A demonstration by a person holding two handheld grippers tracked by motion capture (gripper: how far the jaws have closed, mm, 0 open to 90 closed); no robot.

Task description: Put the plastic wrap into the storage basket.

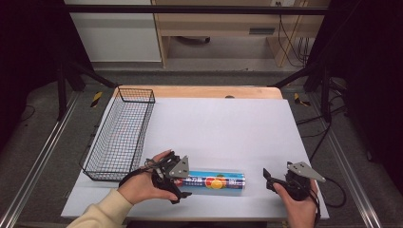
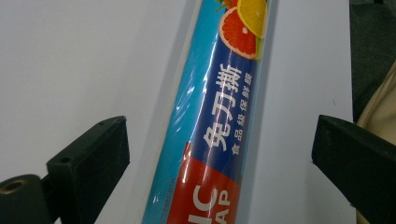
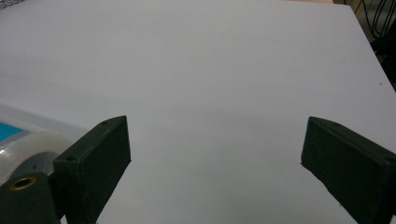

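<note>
While wide open, left gripper point(image 2: 219, 154), straddling cling-wrap roll point(image 2: 210, 135)

R claw point(image 3: 215, 154) wide apart, roll end point(image 3: 28, 149) beside.

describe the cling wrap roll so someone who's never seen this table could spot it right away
On the white table, look along the near edge, right of the black wire basket. The cling wrap roll lies flat there, lengthwise between the left gripper, whose open jaws straddle its left end, and the right gripper. It is the only colourful thing: a blue tube with citrus slices and a red band.
</note>
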